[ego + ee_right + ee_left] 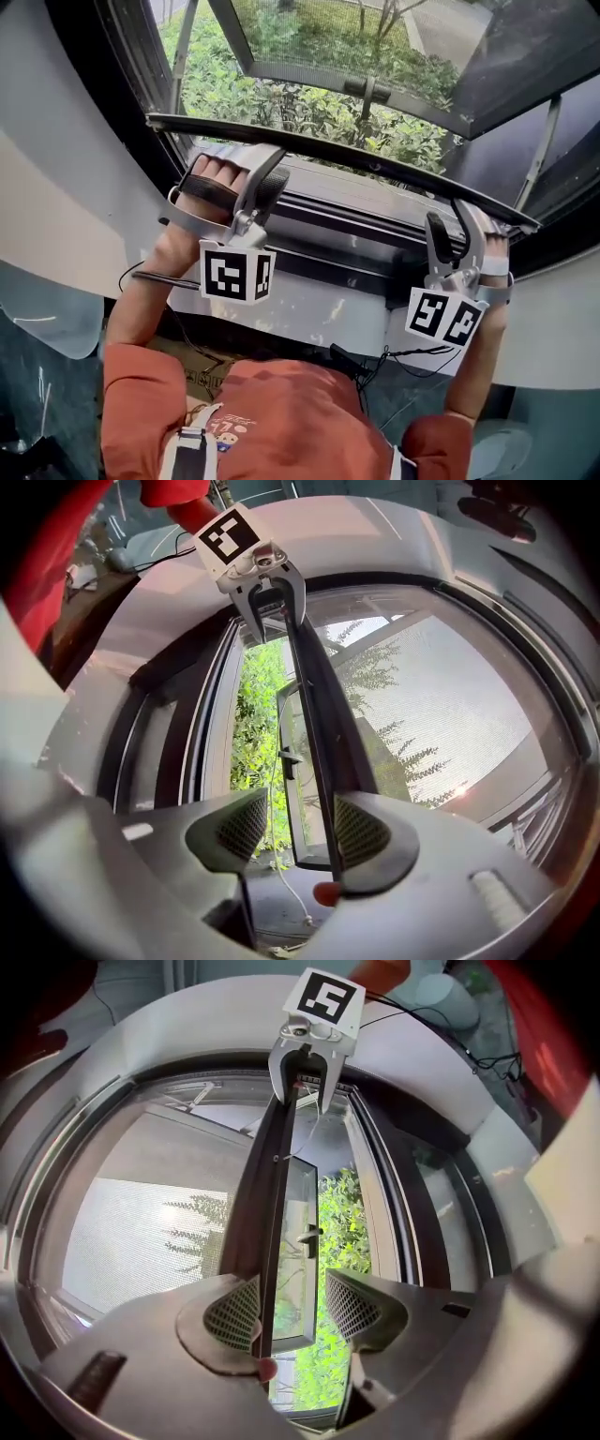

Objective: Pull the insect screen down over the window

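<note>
The insect screen's dark bottom bar (356, 159) runs across the window opening, a little above the sill. Grey mesh (141, 1232) hangs from it. My left gripper (246, 171) stands at the bar's left end and my right gripper (455, 230) at its right end. In the left gripper view the bar (272, 1194) passes between the jaws of the left gripper (292, 1307), lying against the left pad with a gap to the right pad. In the right gripper view the bar (314, 724) lies against the right pad of the right gripper (291, 829), clear of the left pad. Both grippers are open.
Behind the bar the glass sash (366, 89) with its handle is swung outward over green shrubs. The dark window frame and sill (347, 234) lie just below the bar. A thin white cord (281, 874) dangles by the sill. Black cables (375, 361) run over the white wall below.
</note>
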A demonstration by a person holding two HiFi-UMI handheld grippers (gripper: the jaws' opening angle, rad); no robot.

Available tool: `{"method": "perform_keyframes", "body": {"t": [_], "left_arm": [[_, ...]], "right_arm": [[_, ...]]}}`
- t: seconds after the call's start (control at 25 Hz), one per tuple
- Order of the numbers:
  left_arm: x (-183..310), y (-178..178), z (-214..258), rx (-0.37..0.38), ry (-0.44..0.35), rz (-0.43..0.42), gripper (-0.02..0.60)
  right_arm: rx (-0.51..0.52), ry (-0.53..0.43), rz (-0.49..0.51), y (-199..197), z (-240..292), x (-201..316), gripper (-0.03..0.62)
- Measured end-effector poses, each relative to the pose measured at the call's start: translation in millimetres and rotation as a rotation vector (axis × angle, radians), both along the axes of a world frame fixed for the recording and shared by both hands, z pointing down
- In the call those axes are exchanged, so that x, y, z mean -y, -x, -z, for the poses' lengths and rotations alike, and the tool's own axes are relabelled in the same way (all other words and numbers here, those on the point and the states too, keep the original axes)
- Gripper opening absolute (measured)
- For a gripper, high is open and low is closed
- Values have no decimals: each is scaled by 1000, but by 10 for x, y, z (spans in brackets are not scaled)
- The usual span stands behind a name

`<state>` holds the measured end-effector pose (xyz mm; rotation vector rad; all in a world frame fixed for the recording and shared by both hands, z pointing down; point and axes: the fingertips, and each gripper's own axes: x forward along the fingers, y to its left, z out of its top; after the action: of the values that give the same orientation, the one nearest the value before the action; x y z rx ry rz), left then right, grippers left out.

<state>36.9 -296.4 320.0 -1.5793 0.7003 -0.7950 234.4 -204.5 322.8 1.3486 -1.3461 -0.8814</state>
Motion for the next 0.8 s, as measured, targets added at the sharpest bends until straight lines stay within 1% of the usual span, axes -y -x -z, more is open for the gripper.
{"method": "perform_keyframes", "body": {"t": [0.2, 0.32, 0.4, 0.48, 0.56, 0.72, 0.8], "left_arm": [[-30, 12, -238, 25, 41, 2, 213], [-48, 21, -406, 46, 80, 4, 213], [-57, 22, -527, 58, 102, 1, 213], [-73, 26, -609, 61, 128, -5, 213], [-88, 35, -663, 67, 172, -12, 213], [-103, 44, -772, 99, 256, -23, 213], [-108, 45, -857, 118, 272, -18, 213]], "right_arm": [[31, 36, -1, 17, -215, -34, 229], [67, 89, 8, 31, -391, -50, 229], [99, 128, 23, 45, -520, -63, 255], [140, 157, 39, 69, -606, -89, 267], [172, 188, 48, 96, -673, -113, 272], [177, 236, 45, 98, -814, -120, 281], [176, 254, 41, 92, -895, -121, 281]]}}
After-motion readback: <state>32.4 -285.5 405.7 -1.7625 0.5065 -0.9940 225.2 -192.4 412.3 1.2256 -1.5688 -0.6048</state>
